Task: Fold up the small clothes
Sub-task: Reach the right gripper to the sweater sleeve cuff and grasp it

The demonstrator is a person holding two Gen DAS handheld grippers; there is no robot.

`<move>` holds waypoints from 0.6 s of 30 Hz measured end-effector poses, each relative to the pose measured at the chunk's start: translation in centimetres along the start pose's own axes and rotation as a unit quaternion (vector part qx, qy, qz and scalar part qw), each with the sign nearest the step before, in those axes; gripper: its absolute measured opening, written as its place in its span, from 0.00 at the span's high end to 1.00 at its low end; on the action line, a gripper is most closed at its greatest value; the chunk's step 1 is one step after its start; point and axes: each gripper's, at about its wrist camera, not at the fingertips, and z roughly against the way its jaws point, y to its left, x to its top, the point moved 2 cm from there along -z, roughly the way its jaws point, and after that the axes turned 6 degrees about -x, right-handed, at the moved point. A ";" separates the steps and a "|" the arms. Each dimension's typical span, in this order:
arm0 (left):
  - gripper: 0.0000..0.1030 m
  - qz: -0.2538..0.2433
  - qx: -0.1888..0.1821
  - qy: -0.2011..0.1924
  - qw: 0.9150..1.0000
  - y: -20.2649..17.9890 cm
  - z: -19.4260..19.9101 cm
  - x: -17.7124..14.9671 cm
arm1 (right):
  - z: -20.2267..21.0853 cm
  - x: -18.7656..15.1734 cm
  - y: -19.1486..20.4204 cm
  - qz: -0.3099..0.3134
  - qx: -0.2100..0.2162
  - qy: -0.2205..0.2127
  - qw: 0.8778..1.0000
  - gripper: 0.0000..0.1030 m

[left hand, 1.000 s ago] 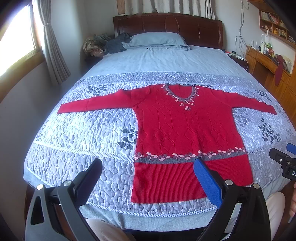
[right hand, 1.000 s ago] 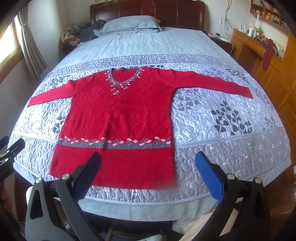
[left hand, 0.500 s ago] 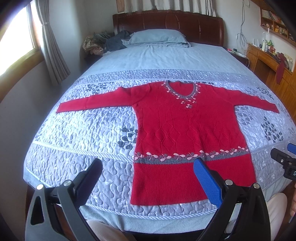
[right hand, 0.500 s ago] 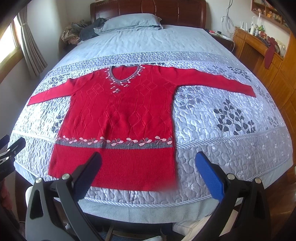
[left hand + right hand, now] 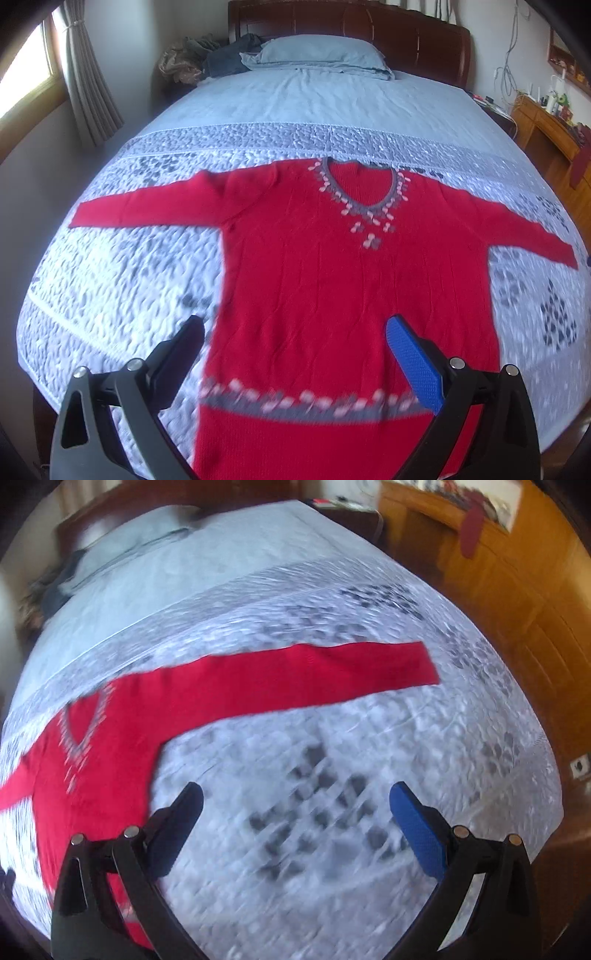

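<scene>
A red knit sweater [image 5: 332,280] with a grey beaded neckline lies flat on the bed, both sleeves spread out sideways. My left gripper [image 5: 295,332] is open and empty, hovering above the sweater's lower body. In the right wrist view the sweater [image 5: 110,738] is at the left and its right sleeve [image 5: 314,675] stretches across the middle. My right gripper [image 5: 295,797] is open and empty above the bare quilt, below that sleeve. The right wrist view is blurred.
The bed has a grey patterned quilt [image 5: 110,280] and a blue pillow [image 5: 317,51] at a wooden headboard [image 5: 369,26]. A clothes pile [image 5: 207,59] sits by the pillow. Wooden cabinets [image 5: 517,590] stand to the right of the bed. A curtain [image 5: 88,74] hangs at the left.
Both grippers have moved forward over the bed. The left now hovers above the sweater's body. The right has swung right toward the right sleeve. Both stay open.
</scene>
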 end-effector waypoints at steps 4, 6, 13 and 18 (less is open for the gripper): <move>0.04 -0.005 -0.001 -0.001 1.000 -2.6 -3.9 3.1 | -7.7 5.5 -6.2 -0.048 -0.025 0.052 0.997 0.03; 0.04 -0.008 -0.005 0.001 1.000 -3.8 -5.7 4.1 | -11.1 7.5 -9.0 -0.057 -0.043 0.065 0.995 0.03; 0.04 -0.031 0.000 0.012 0.999 -6.2 -10.4 4.4 | -18.3 9.9 -15.7 -0.112 0.000 0.095 0.989 0.04; 0.04 -0.029 0.004 0.031 0.999 -5.9 -12.2 3.4 | -19.8 9.4 -16.8 -0.133 0.018 0.106 0.985 0.39</move>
